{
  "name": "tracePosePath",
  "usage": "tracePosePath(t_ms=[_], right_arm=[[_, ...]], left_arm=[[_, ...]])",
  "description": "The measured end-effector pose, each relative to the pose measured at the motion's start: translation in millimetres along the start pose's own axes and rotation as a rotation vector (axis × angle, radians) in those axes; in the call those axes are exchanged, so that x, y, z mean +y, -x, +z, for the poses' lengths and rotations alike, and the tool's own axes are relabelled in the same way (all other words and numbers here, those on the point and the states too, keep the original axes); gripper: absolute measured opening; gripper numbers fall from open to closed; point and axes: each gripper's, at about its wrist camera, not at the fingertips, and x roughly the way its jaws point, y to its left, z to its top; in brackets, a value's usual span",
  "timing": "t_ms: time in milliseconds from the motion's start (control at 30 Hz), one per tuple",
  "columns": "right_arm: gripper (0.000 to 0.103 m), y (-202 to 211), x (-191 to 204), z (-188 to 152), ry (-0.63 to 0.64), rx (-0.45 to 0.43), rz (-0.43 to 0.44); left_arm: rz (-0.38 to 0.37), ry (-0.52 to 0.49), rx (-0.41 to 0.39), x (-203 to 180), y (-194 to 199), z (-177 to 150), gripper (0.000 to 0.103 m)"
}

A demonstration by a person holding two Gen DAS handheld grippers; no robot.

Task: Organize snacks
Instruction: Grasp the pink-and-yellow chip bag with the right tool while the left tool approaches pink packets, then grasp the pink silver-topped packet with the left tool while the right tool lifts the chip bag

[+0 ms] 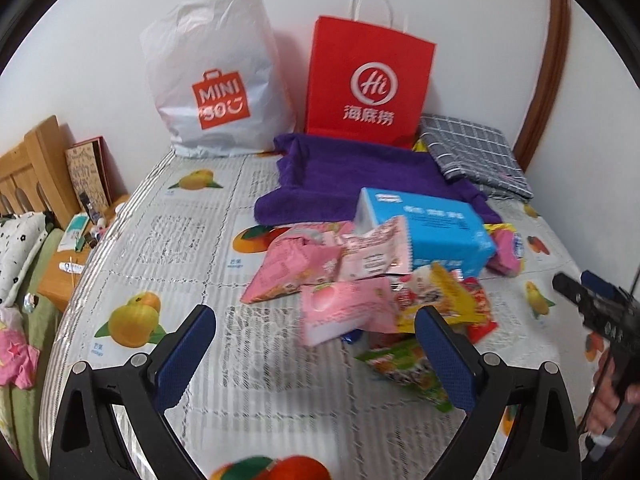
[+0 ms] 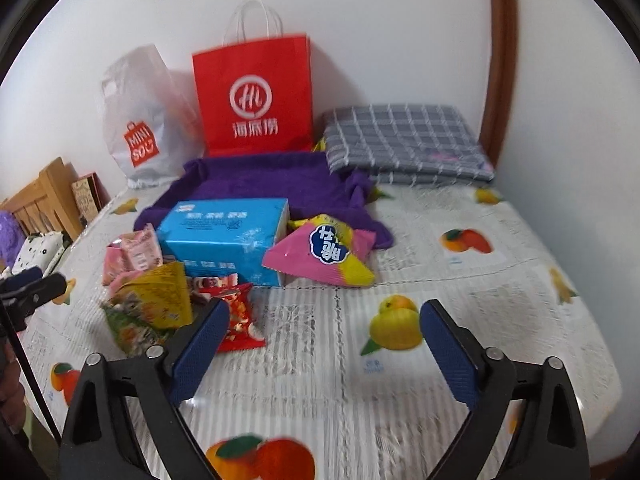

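Note:
A pile of snacks lies on the fruit-print bed cover [image 1: 192, 240]: pink packets [image 1: 344, 308], a blue box [image 1: 436, 232], a yellow packet [image 1: 452, 296], a red packet [image 2: 240, 316] and a green packet [image 1: 404, 368]. My left gripper [image 1: 316, 314] hovers open just short of the pile, nothing between its fingers. My right gripper [image 2: 326, 306] is open over bare cover, to the right of the red packet. A pink and yellow packet [image 2: 324, 256] leans on the blue box [image 2: 228, 240]. In the left wrist view the right gripper's body [image 1: 596, 308] shows at the right edge.
A red paper bag [image 1: 368, 84] and a white plastic bag [image 1: 216, 80] stand against the back wall. A purple towel [image 1: 348, 176] and a folded grey plaid cloth [image 2: 404, 140] lie behind the pile. A wooden headboard [image 1: 36, 168] and a bedside table [image 1: 60, 276] are at the left.

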Motion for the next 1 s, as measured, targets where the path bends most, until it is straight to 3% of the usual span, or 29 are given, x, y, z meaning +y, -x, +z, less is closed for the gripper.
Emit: tracePosePath(t_ms=[133,300,467,633,867,1000], right_arm=[[0.09,-32.4,-7.9,19.8,-0.031,0.027,-0.037],[0.087,-57.5,-17.6,42.9,-0.104,0.054,0.013],[0.081,-94.2,-12.2,58.6,-0.088,0.114,0.0],[0.069,-127.1,-8.0,50.5,-0.05,0.211,0.009],[0.068,-123.9,2.2,32.3,0.049,0.181,-0.026],[0.061,-114.5,2.9,25.3,0.085,0.15,-0.04]], left_arm=[[0.0,0.022,0.004,12.6,-11.4,2.0,0.1],[-0.007,0.063,0.011,27.0,-22.8,10.5,0.1],[-0.009,0.085,0.017,35.2,-33.7,19.7,0.1],[-0.021,0.098,0.02,41.8,-37.6,22.0,0.1],[-0.02,0.091,0.023,42.2,-40.2,19.2,0.1],[-0.027,0.089,0.037,41.2,-41.7,14.8,0.1]])
